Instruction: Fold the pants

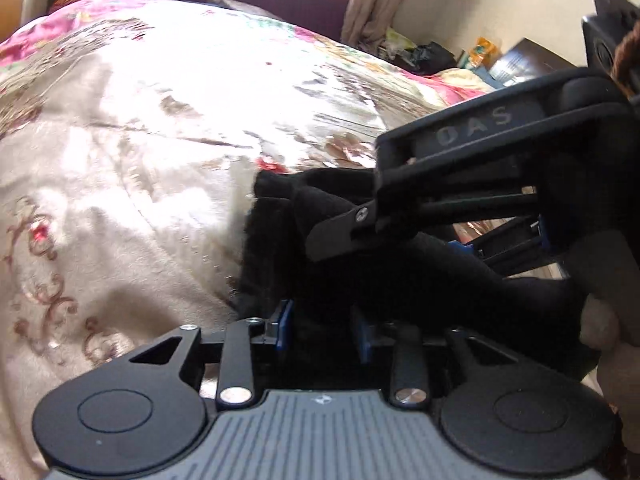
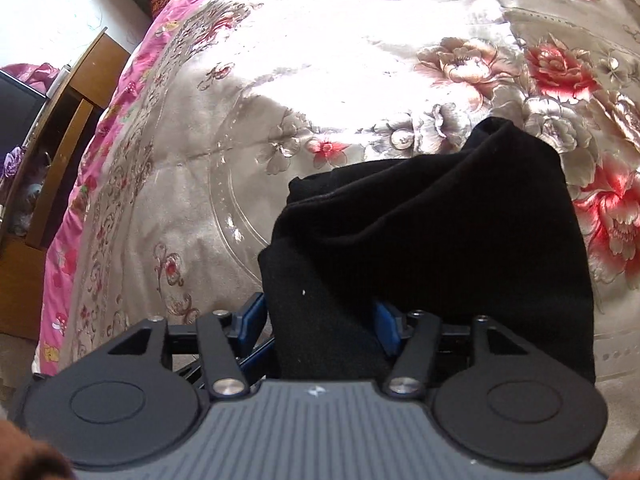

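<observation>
Your left gripper (image 1: pixel 324 326) clamps the black pants (image 1: pixel 280 216); your right gripper (image 2: pixel 320 316) clamps them (image 2: pixel 432 232) too, bunched over the floral bedspread (image 2: pixel 280 80).

Strong daylight, apparently from a window at the far end of the room in the left wrist view. The satin bedspread (image 1: pixel 168 128) is blown out to near white across its middle in both views; pattern detail lost there. The black pants (image 2: pixel 432 232) read as a flat dark mass, folds barely visible. Motion blur smears the bedspread print in the left wrist view; right wrist view sharper. Heavy fisheye bending at the edges, dark corners. The left claw (image 1: pixel 324 326) sits in shadow, soft at close range.
</observation>
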A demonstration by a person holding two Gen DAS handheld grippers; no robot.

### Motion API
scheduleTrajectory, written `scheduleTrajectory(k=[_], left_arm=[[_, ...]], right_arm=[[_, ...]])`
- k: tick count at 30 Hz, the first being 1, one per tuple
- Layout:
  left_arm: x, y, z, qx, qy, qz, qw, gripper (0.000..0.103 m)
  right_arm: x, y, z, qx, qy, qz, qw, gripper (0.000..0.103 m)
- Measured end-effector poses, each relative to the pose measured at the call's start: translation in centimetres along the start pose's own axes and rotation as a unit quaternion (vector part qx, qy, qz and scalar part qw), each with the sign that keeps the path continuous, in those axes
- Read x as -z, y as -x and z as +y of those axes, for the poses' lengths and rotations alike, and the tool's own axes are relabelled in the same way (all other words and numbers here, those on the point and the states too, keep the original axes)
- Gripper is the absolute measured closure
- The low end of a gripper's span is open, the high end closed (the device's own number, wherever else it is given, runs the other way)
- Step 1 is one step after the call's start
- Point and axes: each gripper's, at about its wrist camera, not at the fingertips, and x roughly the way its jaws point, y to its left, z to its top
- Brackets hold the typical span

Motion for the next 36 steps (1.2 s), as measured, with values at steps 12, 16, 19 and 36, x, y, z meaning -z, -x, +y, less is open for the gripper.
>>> scheduleTrajectory(k=[12,16,19,36], left_arm=[[1.9,6.0,1.7,-0.089,0.066,0.002,0.9938,0.045],[1.9,6.5,0.2,-0.049,0.097,0.011,0.9941,0.045],[2.5,5.2,-1.7,-0.037,0.1,0.029,0.9939,0.044],[-0.6,2.9,-4.3,-0.037,0.038,0.023,0.9983,0.056]], right_arm=[[-4.6,4.2,0.9,-0.044,0.422,0.047,0.904,0.044],[-4.9,2.2,1.5,-0.097,0.528,0.126,0.834,0.044],[-4.9,1.4,2.7,-0.134,0.555,0.167,0.804,0.044],[-12.0,-0.4,3.7,-0.133,0.429,0.182,0.875,0.101]])
